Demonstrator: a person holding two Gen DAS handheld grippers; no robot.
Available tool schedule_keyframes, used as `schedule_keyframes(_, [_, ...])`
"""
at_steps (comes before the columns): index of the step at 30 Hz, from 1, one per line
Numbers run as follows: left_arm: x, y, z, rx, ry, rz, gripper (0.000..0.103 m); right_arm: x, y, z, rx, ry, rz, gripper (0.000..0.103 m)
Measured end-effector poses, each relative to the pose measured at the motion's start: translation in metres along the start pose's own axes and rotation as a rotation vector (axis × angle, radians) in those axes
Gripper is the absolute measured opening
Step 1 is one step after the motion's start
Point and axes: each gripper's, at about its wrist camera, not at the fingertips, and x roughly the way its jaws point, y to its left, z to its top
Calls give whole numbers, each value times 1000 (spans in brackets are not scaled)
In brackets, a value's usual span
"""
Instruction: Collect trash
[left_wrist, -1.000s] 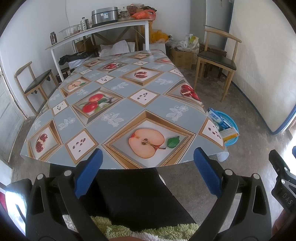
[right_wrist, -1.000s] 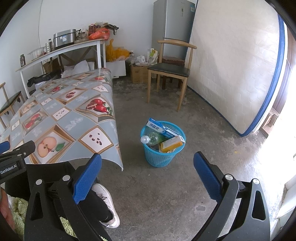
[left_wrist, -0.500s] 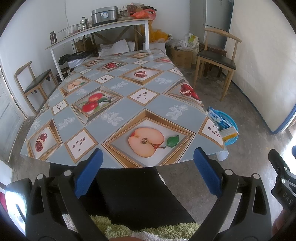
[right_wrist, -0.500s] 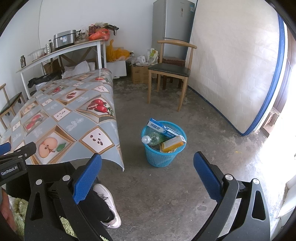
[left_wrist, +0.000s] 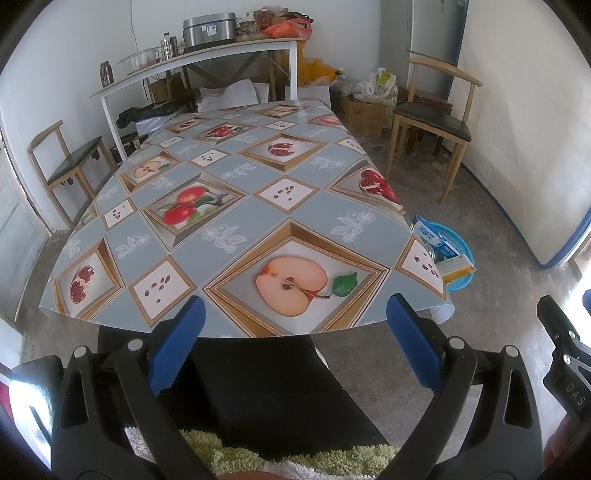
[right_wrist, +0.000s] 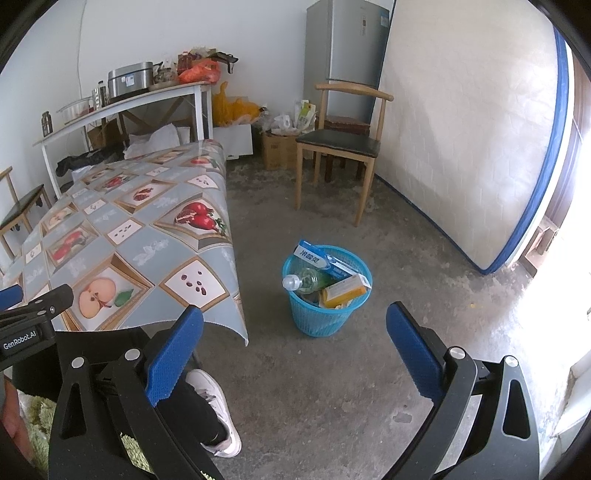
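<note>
A blue plastic basket (right_wrist: 327, 321) stands on the concrete floor right of the table; it also shows in the left wrist view (left_wrist: 460, 284). In it lie a blue-and-white box (right_wrist: 321, 260), a clear plastic bottle (right_wrist: 304, 278) and a yellow carton (right_wrist: 345, 290). My left gripper (left_wrist: 295, 347) is open and empty, held at the table's near edge over my lap. My right gripper (right_wrist: 295, 352) is open and empty above the floor, short of the basket. The table (left_wrist: 236, 218) has a fruit-print cloth with nothing on it.
A wooden chair (right_wrist: 341, 147) stands beyond the basket, a fridge (right_wrist: 345, 48) behind it. A mattress (right_wrist: 469, 122) leans on the right wall. A white shelf (left_wrist: 199, 59) with pots stands at the back. Another chair (left_wrist: 70, 166) is on the left. My shoe (right_wrist: 216, 406) is near the right gripper.
Both grippers stay open. The right view has drifted slightly, so the basket sits a little farther right and lower. The left view is almost unchanged.
</note>
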Motion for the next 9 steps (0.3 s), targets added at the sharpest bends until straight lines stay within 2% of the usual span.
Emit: schedule_keyframes(9, [0, 0, -1, 0, 3, 0, 95, -1, 0, 1, 2, 1, 0, 96])
